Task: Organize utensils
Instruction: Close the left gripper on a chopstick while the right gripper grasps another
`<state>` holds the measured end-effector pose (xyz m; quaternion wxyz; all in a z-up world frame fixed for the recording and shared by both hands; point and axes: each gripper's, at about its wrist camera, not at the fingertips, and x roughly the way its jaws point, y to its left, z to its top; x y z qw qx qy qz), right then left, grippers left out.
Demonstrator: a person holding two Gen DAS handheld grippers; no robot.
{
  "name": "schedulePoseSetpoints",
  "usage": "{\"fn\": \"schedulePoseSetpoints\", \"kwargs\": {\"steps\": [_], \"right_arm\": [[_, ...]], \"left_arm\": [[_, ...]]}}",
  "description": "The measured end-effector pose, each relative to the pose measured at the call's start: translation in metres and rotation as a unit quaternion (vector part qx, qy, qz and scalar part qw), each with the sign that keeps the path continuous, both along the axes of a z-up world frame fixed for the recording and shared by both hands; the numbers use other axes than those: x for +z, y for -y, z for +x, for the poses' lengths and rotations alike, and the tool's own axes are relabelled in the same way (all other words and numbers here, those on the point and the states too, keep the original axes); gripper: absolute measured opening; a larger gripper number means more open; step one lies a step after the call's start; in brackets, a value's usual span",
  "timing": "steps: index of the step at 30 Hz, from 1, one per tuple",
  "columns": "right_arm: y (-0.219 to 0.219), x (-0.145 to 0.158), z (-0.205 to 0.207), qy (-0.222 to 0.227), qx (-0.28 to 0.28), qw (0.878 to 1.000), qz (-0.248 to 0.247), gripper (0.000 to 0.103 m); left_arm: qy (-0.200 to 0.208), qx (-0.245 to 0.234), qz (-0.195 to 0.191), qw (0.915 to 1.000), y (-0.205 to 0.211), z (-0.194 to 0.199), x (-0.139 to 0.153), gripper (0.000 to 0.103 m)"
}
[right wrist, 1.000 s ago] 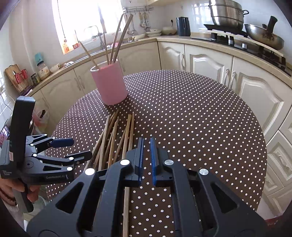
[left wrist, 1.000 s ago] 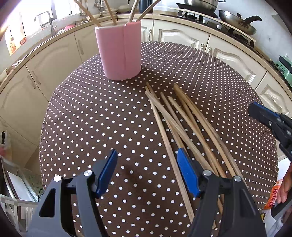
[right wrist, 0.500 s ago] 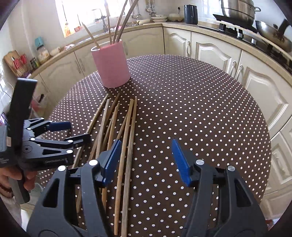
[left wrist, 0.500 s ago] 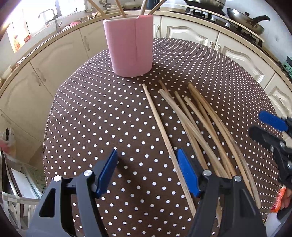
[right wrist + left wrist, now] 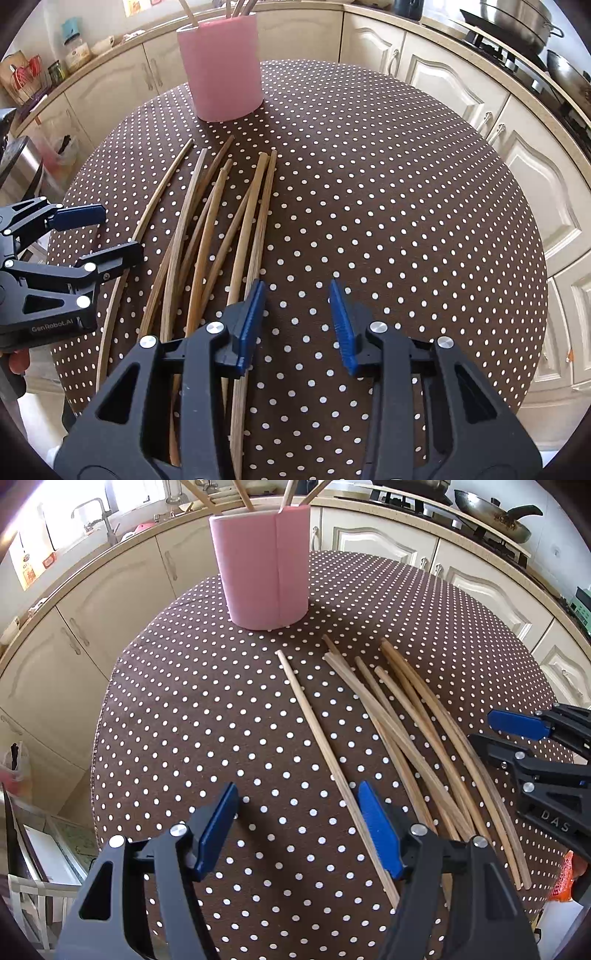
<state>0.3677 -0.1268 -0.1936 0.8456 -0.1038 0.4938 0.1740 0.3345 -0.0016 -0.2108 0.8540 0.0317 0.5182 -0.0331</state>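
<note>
A pink holder (image 5: 264, 565) with several wooden chopsticks standing in it sits at the far side of a round table; it also shows in the right wrist view (image 5: 221, 64). Several loose chopsticks (image 5: 413, 723) lie fanned on the brown dotted cloth, also seen in the right wrist view (image 5: 207, 229). One chopstick (image 5: 325, 753) lies apart on the left. My left gripper (image 5: 301, 830) is open and empty, low over the cloth, this single chopstick beside its right finger. My right gripper (image 5: 297, 325) is open and empty, just right of the pile.
The round table (image 5: 406, 206) has its edge close on all sides. Cream kitchen cabinets (image 5: 443, 77) curve around behind it. A stove with a wok (image 5: 491, 513) and pots is at the back right. A sink (image 5: 92, 520) is at the back left.
My right gripper opened from shut and moved forward and down toward the chopsticks. My left gripper moved forward toward the pink holder, staying open.
</note>
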Motion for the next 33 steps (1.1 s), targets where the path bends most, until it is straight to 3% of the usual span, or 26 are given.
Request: {"fn": "schedulePoseSetpoints", "kwargs": {"steps": [6,17,24,31,33], "right_arm": [[-0.016,0.002,0.016,-0.033,0.015,0.999,-0.041,0.036],[-0.025,0.015,0.028,-0.045,0.018,0.998,-0.025,0.034],[-0.031,0.008,0.03,-0.057,0.026,0.997,-0.041,0.034],[-0.057,0.003,0.029,-0.082,0.046,0.993,-0.067,0.032],[-0.06,0.002,0.03,-0.089,0.051,0.993,-0.064,0.026]], "left_arm": [[-0.02,0.001,0.002,0.9998,0.004,0.013,0.002,0.063],[-0.022,-0.005,0.001,0.9997,0.01,0.018,0.003,0.059],[-0.022,-0.004,0.001,0.9997,0.009,0.018,0.004,0.056],[-0.028,-0.006,0.003,0.9996,0.015,0.023,0.006,0.045],[-0.031,-0.009,0.002,0.9995,0.017,0.025,0.006,0.042]]}}
